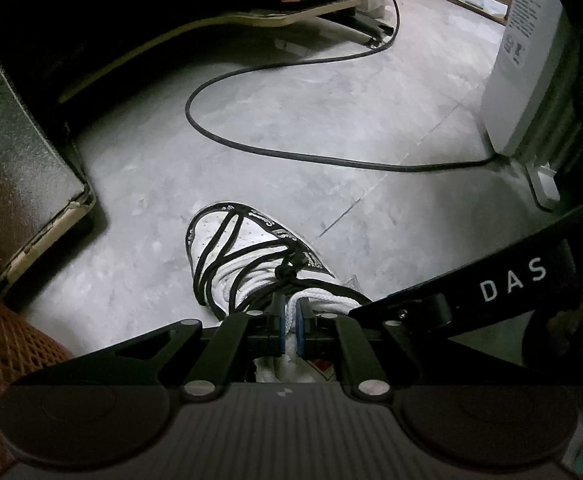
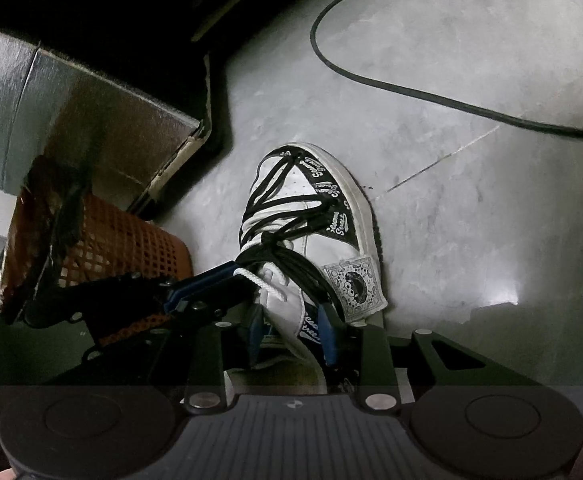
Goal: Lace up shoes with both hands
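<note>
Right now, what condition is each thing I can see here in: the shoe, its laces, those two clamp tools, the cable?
Left gripper: shut on the white lace.
White lace: pinched, running to the shoe.
Right gripper: jaws apart on either side of the shoe tongue; grip unclear.
Shoe tongue: lifted between the jaws.
Shoe: on the floor, laces not tied.
Black lace: criss-crossed loosely over the toe.
Black cable: lying curved on the floor.
</note>
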Available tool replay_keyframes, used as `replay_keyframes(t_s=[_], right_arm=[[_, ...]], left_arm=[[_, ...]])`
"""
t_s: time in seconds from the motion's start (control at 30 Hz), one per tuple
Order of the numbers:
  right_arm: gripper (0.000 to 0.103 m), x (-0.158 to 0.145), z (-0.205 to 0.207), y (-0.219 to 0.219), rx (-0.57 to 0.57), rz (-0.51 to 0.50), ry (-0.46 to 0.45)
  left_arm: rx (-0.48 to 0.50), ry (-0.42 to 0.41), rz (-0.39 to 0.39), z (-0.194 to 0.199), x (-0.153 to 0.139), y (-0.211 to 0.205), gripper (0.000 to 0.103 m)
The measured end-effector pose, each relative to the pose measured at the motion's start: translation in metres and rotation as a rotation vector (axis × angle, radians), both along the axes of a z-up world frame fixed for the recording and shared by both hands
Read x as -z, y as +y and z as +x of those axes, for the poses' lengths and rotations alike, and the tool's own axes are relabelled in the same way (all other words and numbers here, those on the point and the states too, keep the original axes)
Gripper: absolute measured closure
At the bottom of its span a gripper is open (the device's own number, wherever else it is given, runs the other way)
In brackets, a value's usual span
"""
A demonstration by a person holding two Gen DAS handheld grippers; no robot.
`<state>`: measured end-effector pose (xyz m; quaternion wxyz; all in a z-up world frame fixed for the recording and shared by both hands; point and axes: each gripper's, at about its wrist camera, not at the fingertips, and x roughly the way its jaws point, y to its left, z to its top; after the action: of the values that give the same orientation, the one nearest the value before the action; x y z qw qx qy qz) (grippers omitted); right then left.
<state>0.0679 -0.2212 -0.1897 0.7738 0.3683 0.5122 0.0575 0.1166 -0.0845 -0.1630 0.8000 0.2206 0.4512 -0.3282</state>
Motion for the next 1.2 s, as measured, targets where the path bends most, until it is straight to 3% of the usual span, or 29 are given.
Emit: replay_keyframes(t_s=[0.67,0.87,0.93,1.2], right_arm=[[0.067,0.009,-0.005,-0.006,0.064,0.079,0.014],[0.064,0.009,-0.005,-0.004,0.047,0.066,0.008],[0.06,0.008,-0.004,-0.001,0.026,0.034,0.013],[0.06,0.007,-0.004,0.006,-0.015,-0.027,0.014]], left_arm=[[-0.052,0.04,-0.077,0.008,-0.001,0.011,0.096],[-0.129,0.124,-0.145,0.02,0.003,0.024,0.096],[-0.122,0.117,-0.136,0.02,0.002,0.021,0.096],[-0.146,0.079,-0.148,0.021,-0.006,0.022,0.097]])
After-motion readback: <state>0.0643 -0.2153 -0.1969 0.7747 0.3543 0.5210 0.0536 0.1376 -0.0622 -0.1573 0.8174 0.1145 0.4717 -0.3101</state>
